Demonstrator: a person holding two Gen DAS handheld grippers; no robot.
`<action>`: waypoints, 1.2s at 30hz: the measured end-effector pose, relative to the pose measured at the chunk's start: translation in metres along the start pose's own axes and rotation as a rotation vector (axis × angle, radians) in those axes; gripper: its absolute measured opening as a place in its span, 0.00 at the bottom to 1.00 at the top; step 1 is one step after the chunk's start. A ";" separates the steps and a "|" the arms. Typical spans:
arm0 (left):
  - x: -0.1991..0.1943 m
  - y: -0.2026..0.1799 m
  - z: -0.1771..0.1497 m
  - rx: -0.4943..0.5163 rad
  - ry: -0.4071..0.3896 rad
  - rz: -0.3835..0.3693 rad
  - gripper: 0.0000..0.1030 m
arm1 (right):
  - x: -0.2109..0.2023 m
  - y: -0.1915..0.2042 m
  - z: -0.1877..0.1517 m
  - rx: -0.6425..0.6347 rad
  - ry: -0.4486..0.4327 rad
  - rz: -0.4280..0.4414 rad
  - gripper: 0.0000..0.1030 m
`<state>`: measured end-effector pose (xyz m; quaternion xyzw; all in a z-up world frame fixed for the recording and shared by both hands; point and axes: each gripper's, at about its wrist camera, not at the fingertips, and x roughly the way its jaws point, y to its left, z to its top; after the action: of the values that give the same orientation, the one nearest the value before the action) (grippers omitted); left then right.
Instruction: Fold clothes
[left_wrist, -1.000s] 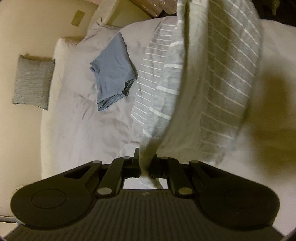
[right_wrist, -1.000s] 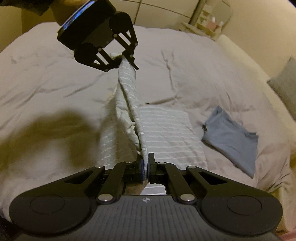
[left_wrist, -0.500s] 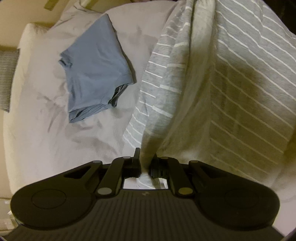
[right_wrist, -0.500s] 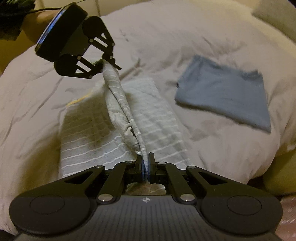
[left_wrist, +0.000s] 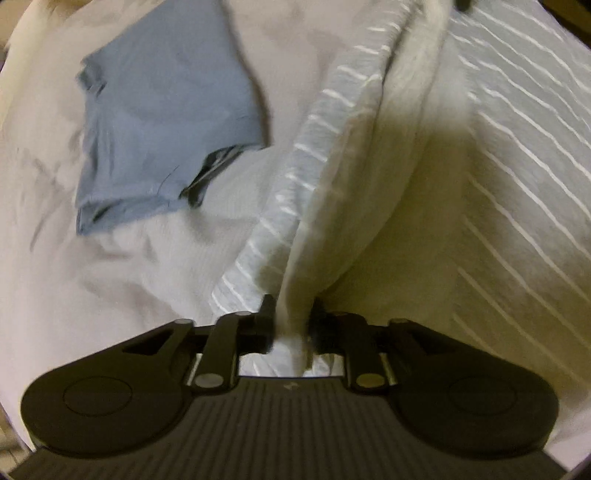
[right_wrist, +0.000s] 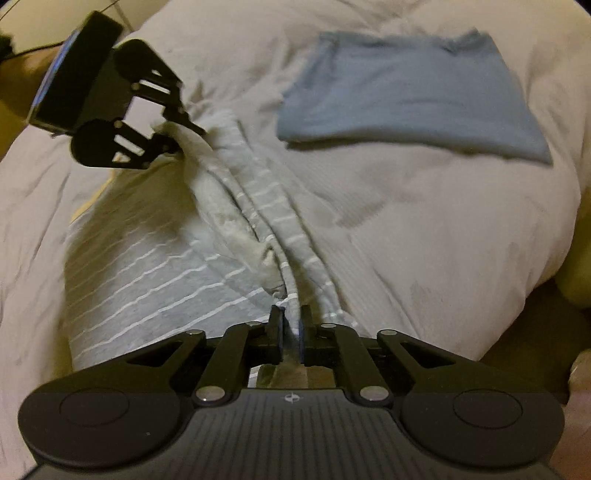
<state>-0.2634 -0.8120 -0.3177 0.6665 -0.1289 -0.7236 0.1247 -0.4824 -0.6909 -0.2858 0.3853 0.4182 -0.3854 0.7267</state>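
**Two grippers holding one striped garment over the bed**

The left gripper (left_wrist: 290, 314) is pinching a bunched edge of the grey striped garment (left_wrist: 517, 155); its jaws are standing only slightly apart, with the cloth filling the gap between them. The right gripper (right_wrist: 290, 325) is clamping another edge of the same garment (right_wrist: 147, 273), jaws nearly closed on the fabric.

There are two grippers, one striped garment and one blue folded garment (right_wrist: 402, 96). The striped one is lying mostly flat on the bed cover (right_wrist: 424, 229), with its held edge forming a ridge that is running between the two grippers. The blue one is resting on the cover near it, not touching.

In the right wrist view, the left gripper (right_wrist: 184, 129) is hanging low over the far end of the striped cloth, tilted downward.
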 end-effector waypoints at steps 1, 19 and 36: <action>0.000 0.005 -0.002 -0.043 -0.003 -0.007 0.24 | 0.000 -0.003 -0.002 0.016 -0.001 0.000 0.12; 0.005 0.081 -0.034 -0.694 0.027 -0.111 0.22 | -0.008 -0.024 -0.016 0.260 -0.042 0.017 0.11; -0.005 0.028 -0.005 -0.626 -0.042 -0.116 0.21 | -0.031 -0.017 -0.037 0.354 -0.081 -0.043 0.18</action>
<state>-0.2577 -0.8367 -0.3037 0.5868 0.1356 -0.7477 0.2797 -0.5196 -0.6580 -0.2749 0.4821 0.3223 -0.4838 0.6555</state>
